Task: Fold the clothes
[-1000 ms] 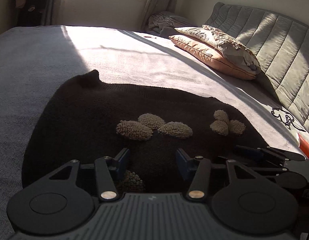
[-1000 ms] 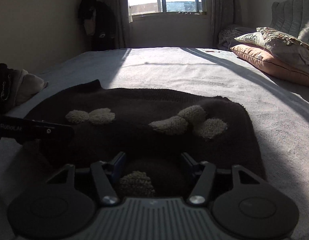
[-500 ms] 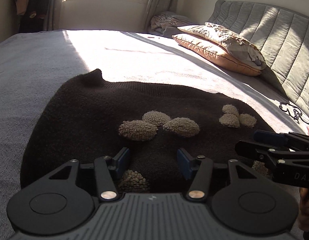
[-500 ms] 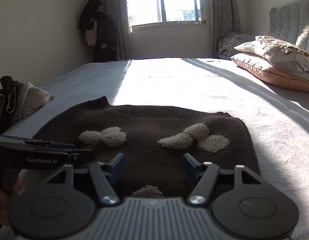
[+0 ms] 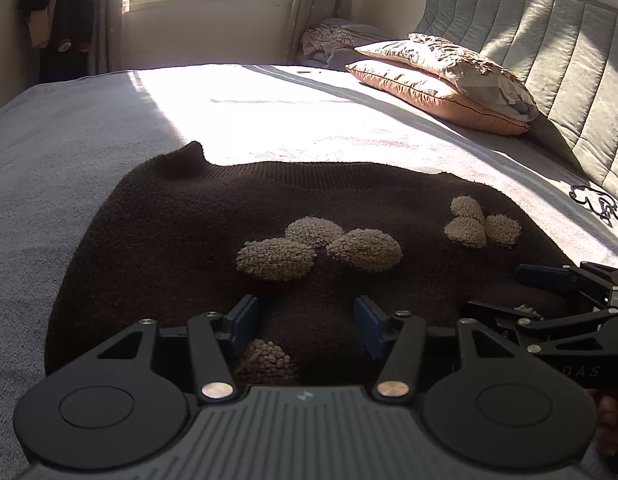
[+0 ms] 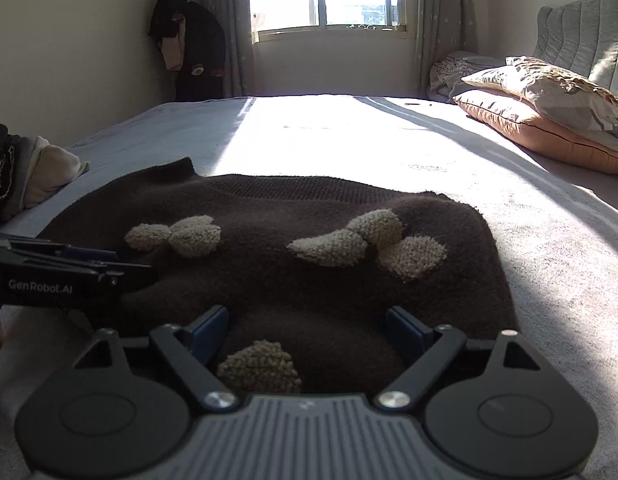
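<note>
Right now I have a dark brown sweater (image 5: 213, 240) lying flat on the grey bed (image 5: 89, 132), with its near hem under both of my tools. My left tongs (image 5: 307, 322) stand spread wide over that hem, blue pads apart, nothing between them but knit and one beige fleece patch (image 5: 265, 362) low in the gap. My right tongs (image 6: 309, 330) are likewise wide apart above the hem, a similar fleece tuft (image 6: 259, 366) sitting between the fingers. Whether either pair touches the cloth I cannot tell.

From the left wrist I see the sweater's far edge running as a ribbed band (image 5: 309, 170) across the bed, with one small peak (image 5: 189, 152) raised at its left end. Its left side curves down toward me over bare blanket. On the right, the other tool's blue fingers (image 5: 549, 276) reach in over the sweater's right portion.

From the right wrist, the sweater's right edge (image 6: 497, 264) falls straight toward me, and beyond it the bed lies bare and sunlit out to two stacked pillows (image 6: 549, 120) near the headboard (image 6: 581, 36). A bundle of other clothes (image 6: 33, 172) sits at the bed's left edge, just beyond the sweater's left corner. Past the far edge, open blanket stretches to the window wall (image 6: 325, 48).
</note>
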